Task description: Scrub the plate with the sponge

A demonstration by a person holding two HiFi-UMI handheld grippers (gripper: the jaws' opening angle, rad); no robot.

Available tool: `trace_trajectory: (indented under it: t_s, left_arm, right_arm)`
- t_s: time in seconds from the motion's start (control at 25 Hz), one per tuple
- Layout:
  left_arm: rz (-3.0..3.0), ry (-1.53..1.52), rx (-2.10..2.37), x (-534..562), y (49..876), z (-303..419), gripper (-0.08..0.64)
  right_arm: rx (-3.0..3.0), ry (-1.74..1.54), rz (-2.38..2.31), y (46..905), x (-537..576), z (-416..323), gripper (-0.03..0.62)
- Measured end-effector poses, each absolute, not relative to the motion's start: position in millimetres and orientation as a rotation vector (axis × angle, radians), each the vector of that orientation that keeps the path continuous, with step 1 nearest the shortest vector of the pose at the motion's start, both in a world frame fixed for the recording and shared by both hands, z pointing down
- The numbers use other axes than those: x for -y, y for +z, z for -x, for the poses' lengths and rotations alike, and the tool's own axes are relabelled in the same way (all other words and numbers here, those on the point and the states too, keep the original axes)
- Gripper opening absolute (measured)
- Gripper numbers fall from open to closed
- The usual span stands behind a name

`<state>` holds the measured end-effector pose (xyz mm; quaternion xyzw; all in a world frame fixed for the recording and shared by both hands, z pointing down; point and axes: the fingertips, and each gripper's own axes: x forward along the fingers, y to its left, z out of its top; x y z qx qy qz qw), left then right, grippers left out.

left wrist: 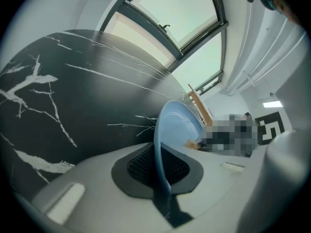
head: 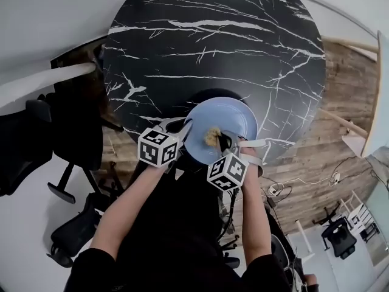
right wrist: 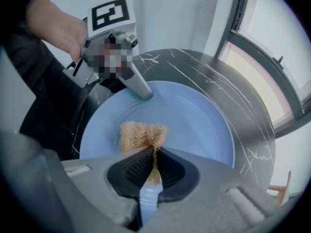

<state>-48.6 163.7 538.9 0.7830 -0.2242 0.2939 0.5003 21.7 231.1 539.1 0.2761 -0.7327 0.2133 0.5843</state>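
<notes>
A light blue plate (head: 226, 125) is held tilted over the near edge of the black marble table (head: 213, 47). My left gripper (head: 184, 128) is shut on the plate's left rim (left wrist: 159, 154), which runs edge-on between its pads. My right gripper (head: 226, 142) is shut on a tan fibrous sponge (right wrist: 141, 136) that lies against the plate's inner face (right wrist: 194, 120) near its lower middle. In the right gripper view the left gripper's fingers (right wrist: 141, 87) pinch the plate's far rim. The sponge (head: 212, 137) shows as a small tan patch on the plate.
The round table has white veins and its top is bare beyond the plate. Black office chairs (head: 73, 132) stand at the left on the floor. Wooden flooring (head: 316, 163) with cables lies to the right. A large window (left wrist: 184, 18) stands behind the table.
</notes>
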Motion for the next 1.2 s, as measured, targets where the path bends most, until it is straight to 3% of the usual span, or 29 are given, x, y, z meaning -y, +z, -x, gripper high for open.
trace_trajectory:
  t_s: [0.6, 1.2]
  left_arm:
    - [-1.856, 0.659, 0.593, -162.7, 540.1, 49.0, 0.020]
    - [-1.853, 0.651, 0.601, -163.2, 540.1, 49.6, 0.020]
  right_arm:
    - [1.574, 0.372, -0.975, 534.8, -150.4, -95.7, 0.021]
    - [1.600, 0.495, -0.939, 534.8, -230.4, -46.7, 0.020]
